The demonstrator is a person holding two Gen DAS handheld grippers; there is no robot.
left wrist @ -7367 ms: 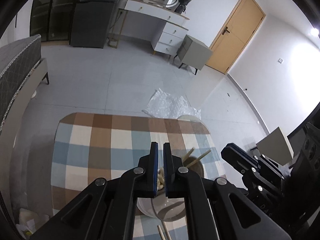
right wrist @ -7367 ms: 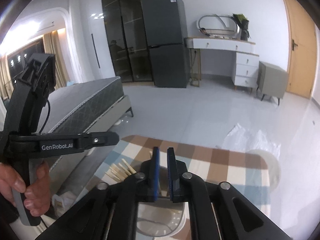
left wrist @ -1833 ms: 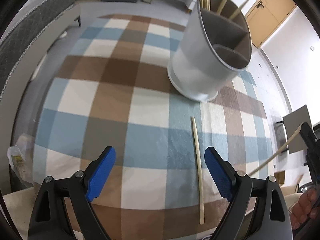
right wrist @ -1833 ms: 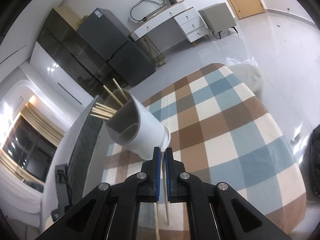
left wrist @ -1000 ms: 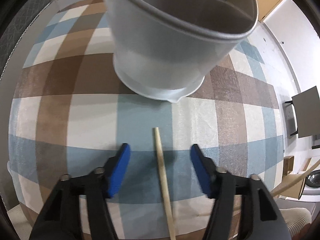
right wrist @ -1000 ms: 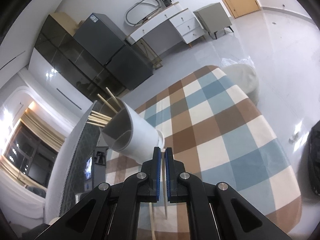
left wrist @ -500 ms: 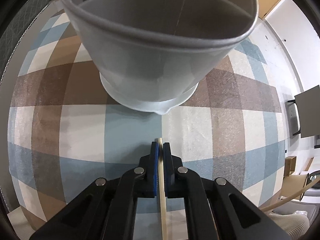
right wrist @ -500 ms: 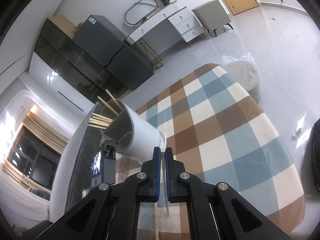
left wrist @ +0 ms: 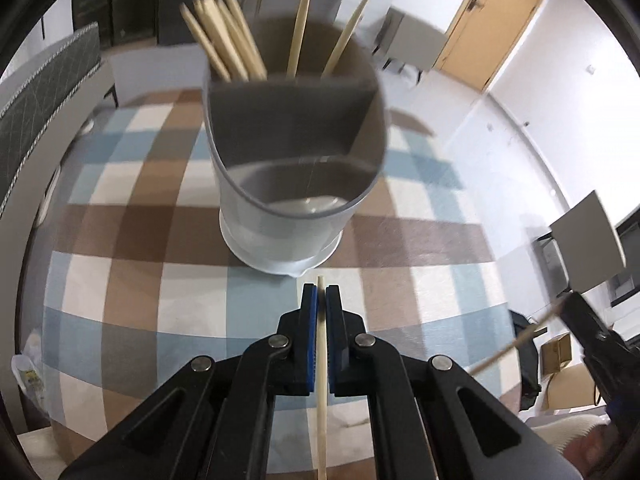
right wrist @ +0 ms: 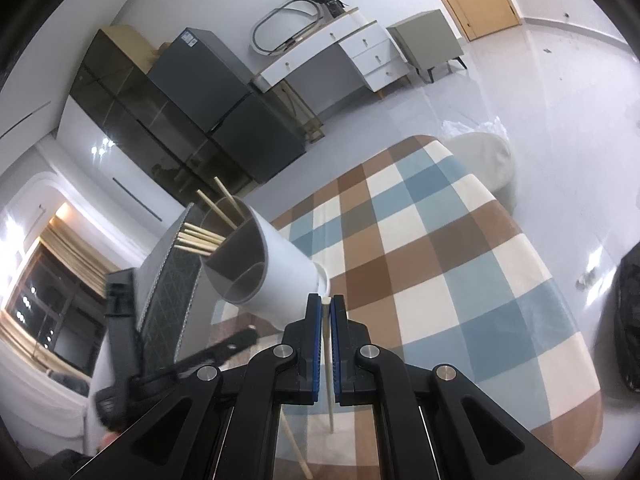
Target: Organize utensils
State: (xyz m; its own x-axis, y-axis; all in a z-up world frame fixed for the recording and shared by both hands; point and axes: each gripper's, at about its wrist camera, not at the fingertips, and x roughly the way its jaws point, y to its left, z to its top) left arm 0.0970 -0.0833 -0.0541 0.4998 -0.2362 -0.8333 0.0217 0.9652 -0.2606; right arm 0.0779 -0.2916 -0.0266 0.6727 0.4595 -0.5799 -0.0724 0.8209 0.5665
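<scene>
Two grippers each pinch a single chopstick: the left gripper [left wrist: 321, 294] has its blue pads closed on a pale chopstick [left wrist: 322, 384] that runs down to the bottom edge of its frame, and the right gripper [right wrist: 327, 307] is clamped on another chopstick [right wrist: 329, 372] in the lower centre of its view. Just above the left gripper's tips stands the grey utensil holder [left wrist: 296, 184] on the checked tablecloth [left wrist: 132, 240], with a bundle of chopsticks [left wrist: 224, 36] in its far compartments at the top of the frame.

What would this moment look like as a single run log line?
left gripper: shut on chopstick | right gripper: shut on second chopstick | utensil holder: upright on checked tablecloth, back compartments hold chopsticks
</scene>
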